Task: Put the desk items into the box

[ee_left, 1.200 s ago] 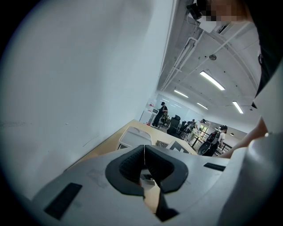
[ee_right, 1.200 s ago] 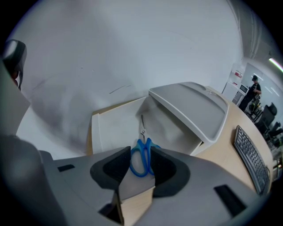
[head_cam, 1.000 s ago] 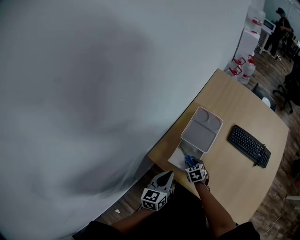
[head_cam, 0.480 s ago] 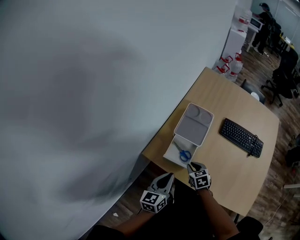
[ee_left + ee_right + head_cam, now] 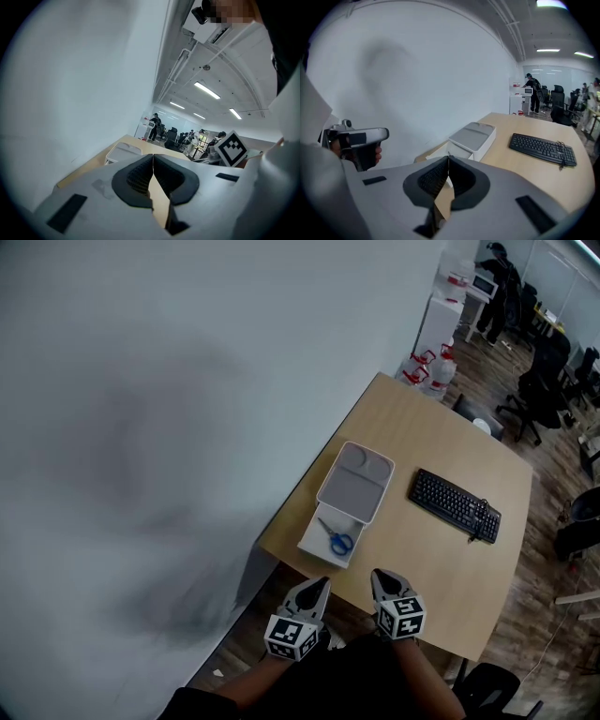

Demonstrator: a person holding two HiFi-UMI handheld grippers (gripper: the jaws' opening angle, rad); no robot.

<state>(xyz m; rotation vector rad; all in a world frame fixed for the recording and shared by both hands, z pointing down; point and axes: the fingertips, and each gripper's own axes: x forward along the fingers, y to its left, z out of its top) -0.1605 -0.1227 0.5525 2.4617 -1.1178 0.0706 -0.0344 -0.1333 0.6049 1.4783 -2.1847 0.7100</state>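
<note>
Lying in the box: blue-handled scissors [image 5: 335,539], flat on the bottom of the open part.
Box: white box [image 5: 312,547] at the near left corner of the desk [image 5: 427,432], close to the edge along the wall.
Lid: grey lid [image 5: 355,482] with two shallow recesses, covering the far part of the box and leaving the near end open.
Keyboard: black keyboard [image 5: 455,505] on the desk to the right of the box, well apart from it.
Left gripper: left gripper [image 5: 317,585] is held off the near edge of the desk, below the box in the head view; its jaws are pressed together, pads touching, with nothing between them.
Right gripper: right gripper [image 5: 380,577] sits just beside the left one, also short of the desk edge; its jaws are closing fully together, pads meeting, with nothing held.
Background: water bottles [image 5: 427,370] stand on the floor beyond the far corner, office chairs [image 5: 530,385] farther right, and a person [image 5: 494,263] stands in the distance.
</note>
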